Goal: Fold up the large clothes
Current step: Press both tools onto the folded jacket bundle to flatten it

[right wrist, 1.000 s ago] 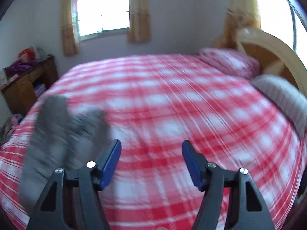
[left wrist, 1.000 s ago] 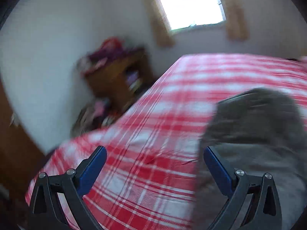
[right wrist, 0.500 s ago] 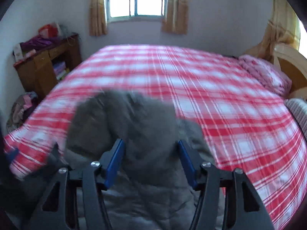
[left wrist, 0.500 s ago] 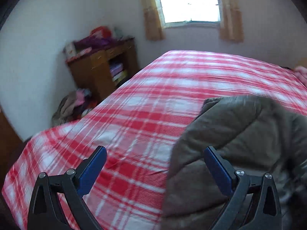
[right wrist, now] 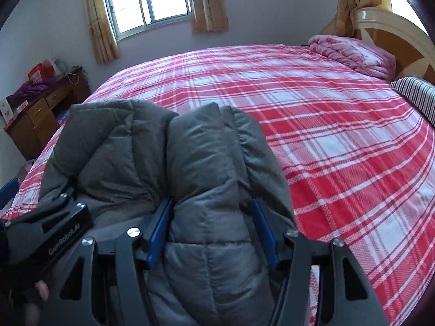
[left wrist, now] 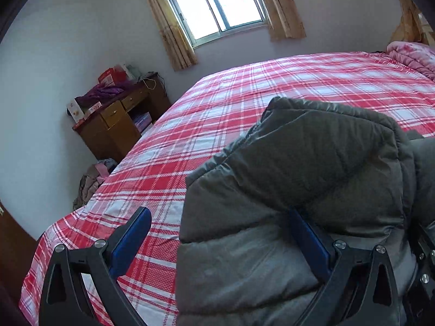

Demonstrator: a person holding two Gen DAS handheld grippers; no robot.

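Right claw [right wrist: 213,231] about half open, a thick roll of the grey padded jacket [right wrist: 206,168] bulging up between the blue pads [right wrist: 160,231]; both pads look pressed into the fabric, so reads as clamped on it. Jaws have just been closing, narrower than a second ago, steady over the last half second. Left claw [left wrist: 217,241] wide apart: inner pad lies against the jacket's folded edge [left wrist: 299,179], outer pad clear over the red plaid bed [left wrist: 152,179], nothing squeezed. Hard to say whether that inner pad really pushes on the cloth or just sits under the fold. Jacket lies bunched on the near corner of the bed, collar end toward the window [right wrist: 152,0]. Versus a second ago: jacket then blurred and off to the side of both claws, right claw over bare sheet; now fills the foreground of both views and sits inside the right claw. Body of the left tool now visible at lower left of the right wrist view, hand [right wrist: 32,298] on it.
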